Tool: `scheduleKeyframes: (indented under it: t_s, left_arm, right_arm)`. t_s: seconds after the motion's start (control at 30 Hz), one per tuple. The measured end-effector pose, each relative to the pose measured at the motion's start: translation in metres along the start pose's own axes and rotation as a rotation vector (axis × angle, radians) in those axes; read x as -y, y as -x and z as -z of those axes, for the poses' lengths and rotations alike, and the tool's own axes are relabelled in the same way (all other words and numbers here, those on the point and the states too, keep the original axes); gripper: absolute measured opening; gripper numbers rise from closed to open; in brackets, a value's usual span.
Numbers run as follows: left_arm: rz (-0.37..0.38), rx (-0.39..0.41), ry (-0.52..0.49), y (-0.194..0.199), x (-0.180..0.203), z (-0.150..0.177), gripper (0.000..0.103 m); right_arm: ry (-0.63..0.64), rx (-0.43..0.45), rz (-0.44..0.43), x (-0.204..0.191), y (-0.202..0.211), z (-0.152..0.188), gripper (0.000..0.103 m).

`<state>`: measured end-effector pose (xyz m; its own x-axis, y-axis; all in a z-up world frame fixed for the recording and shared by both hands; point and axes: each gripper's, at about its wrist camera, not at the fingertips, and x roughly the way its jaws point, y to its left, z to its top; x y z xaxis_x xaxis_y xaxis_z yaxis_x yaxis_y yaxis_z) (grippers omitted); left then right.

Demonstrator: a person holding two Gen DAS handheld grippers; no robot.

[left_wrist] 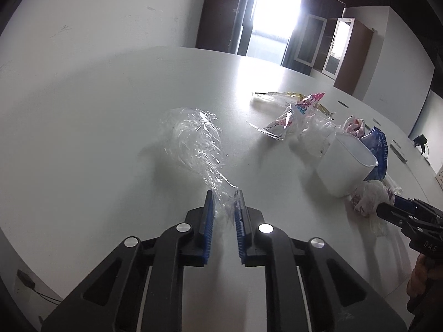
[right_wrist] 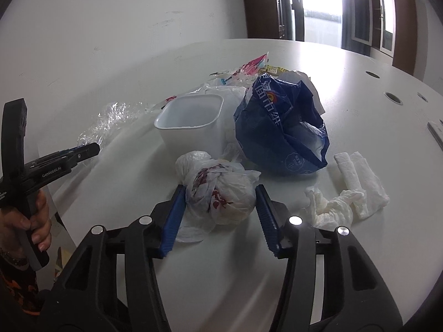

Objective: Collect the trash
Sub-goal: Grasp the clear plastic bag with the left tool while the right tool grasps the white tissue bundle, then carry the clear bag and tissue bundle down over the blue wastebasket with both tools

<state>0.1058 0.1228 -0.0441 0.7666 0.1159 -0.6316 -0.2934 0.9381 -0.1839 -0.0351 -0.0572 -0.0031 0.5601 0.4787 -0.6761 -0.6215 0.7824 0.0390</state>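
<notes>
Handheld gripper pair, black with blue pads

Left gripper [left_wrist: 224, 202], right gripper [right_wrist: 220, 196]: black linkage arms, silver pivot pins, ribbed blue pads, white "GenRoboAI" lettering; orange-patterned sleeve [right_wrist: 16, 287].

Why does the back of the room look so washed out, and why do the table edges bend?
Left wrist view: the window behind the table blows out to white and throws glare across the tabletop and the clear plastic film. Right wrist view: the window is also overexposed. Both views: fisheye lenses curve straight edges and darken the corners.
</notes>
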Motion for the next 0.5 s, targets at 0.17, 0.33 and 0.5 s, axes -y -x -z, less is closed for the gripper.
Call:
scheduleKeyframes:
  t_s: [0.17,0.33,0.5]
  left_arm:
    - [0.023,0.049,0.009,0.027,-0.002,0.005,0.01]
    - [0.077,0.095,-0.006,0.065,0.003,0.015,0.01]
    - [0.127,0.127,-0.072,0.102,0.019,0.028,0.01]
  right_arm:
    - [-0.029,0.039,-0.006,-0.003,0.014,0.007,0.044]
    - [-0.035,0.079,-0.02,-0.012,0.038,0.024,0.043]
    - [-0.011,0.09,-0.006,-0.025,0.059,0.047,0.043]
